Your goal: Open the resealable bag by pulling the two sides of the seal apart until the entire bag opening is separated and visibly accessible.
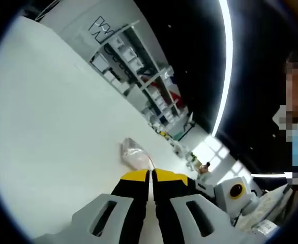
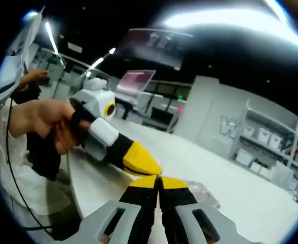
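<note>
Both tongs meet tip to tip at the resealable bag [image 1: 134, 154] on the white worktop [image 1: 52, 127] — left tongs [image 1: 151, 174] and right tongs [image 2: 158, 179] look pressed shut on its seal. Judged step: grip taken, seal unparted — next, draw the sides apart along the whole opening.

The right tongs [image 2: 159, 182] pinch the clear bag [image 2: 200, 194] on the white table [image 2: 250, 198], left tongs [image 2: 148, 165] alongside.

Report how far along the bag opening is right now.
Done: nothing visible yet. The resealable bag lies on the white table, apparently flat and still sealed. In hand: the left gripper and right gripper both have jaws closed, with the bag beyond their tips; whether either pinches it cannot be told. Left: gripping both sides of the seal and pulling them fully apart.
</note>
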The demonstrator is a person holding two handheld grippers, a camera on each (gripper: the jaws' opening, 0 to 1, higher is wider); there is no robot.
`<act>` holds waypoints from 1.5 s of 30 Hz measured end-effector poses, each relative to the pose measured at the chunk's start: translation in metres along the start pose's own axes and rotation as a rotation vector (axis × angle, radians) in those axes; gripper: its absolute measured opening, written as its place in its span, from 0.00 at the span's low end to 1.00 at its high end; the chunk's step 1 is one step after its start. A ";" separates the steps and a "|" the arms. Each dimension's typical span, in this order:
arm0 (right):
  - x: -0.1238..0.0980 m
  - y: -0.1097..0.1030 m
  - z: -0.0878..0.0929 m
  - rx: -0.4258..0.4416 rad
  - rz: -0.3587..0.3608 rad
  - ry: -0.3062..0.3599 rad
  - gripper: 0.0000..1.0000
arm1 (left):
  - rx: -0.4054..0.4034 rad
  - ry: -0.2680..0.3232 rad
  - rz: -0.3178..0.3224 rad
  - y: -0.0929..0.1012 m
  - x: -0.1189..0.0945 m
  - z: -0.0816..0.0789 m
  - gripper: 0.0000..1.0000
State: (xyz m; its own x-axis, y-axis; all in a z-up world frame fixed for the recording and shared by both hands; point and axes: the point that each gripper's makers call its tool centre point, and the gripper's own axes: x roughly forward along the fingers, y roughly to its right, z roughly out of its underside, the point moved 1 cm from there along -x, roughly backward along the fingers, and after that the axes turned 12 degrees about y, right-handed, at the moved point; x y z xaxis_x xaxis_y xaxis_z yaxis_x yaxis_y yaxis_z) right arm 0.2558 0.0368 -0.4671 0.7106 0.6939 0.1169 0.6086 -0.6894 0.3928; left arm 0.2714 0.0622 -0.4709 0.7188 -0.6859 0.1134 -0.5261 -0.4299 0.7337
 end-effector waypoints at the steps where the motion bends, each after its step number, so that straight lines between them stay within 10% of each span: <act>1: 0.000 0.000 0.000 0.000 -0.001 -0.001 0.00 | 0.002 -0.001 0.000 0.000 0.000 0.000 0.03; 45: 0.000 0.002 0.001 -0.022 0.000 0.008 0.00 | 0.012 0.006 0.018 0.001 0.001 -0.001 0.01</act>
State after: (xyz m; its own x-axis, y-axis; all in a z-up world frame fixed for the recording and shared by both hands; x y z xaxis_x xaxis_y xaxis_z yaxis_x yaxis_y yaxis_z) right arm 0.2568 0.0354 -0.4674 0.7073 0.6959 0.1242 0.6010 -0.6844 0.4128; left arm 0.2718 0.0613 -0.4691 0.7119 -0.6899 0.1310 -0.5445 -0.4245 0.7234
